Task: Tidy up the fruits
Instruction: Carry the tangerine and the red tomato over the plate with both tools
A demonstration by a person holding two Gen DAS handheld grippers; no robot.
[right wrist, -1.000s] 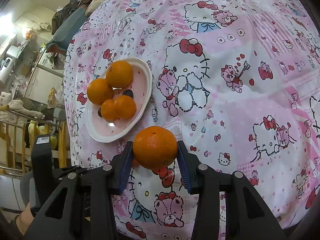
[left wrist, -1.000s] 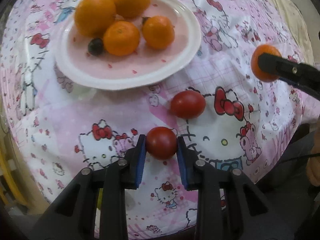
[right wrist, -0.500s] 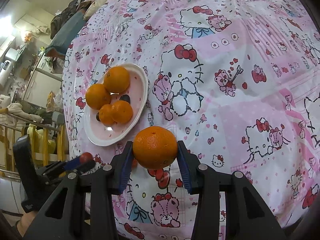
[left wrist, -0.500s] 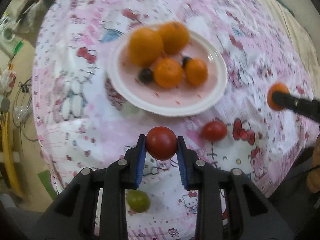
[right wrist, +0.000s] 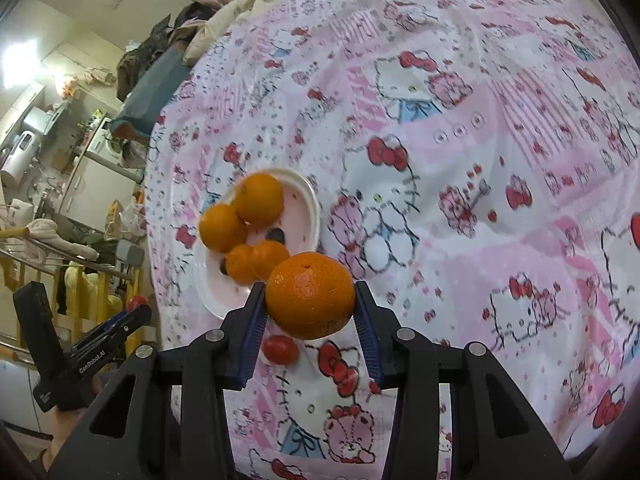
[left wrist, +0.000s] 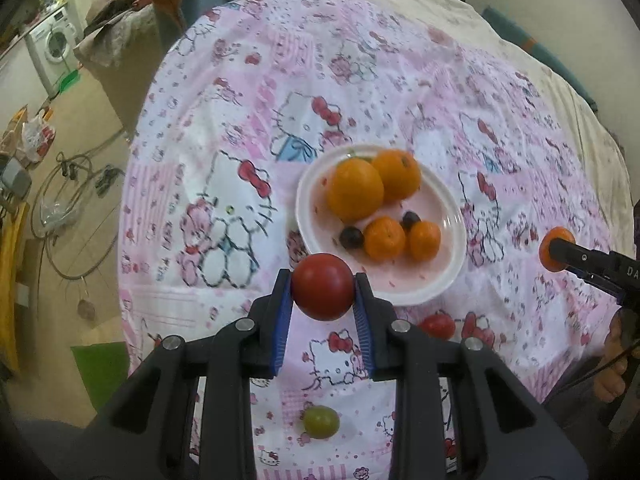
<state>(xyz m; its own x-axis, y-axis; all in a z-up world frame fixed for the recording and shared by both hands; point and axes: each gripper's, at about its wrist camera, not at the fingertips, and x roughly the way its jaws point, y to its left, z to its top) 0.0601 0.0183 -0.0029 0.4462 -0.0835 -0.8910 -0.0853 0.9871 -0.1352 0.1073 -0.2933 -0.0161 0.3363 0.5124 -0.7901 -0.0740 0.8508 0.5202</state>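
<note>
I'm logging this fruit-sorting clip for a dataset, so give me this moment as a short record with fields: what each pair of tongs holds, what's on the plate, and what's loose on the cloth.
left tongs: shut on a red tomato, held above the cloth near the plate's rim
right tongs: shut on an orange, held in the air
plate: white; two large oranges, two small ones, two dark round fruits
loose on cloth: second red tomato, green fruit
surface: pink cartoon-print cloth
</note>
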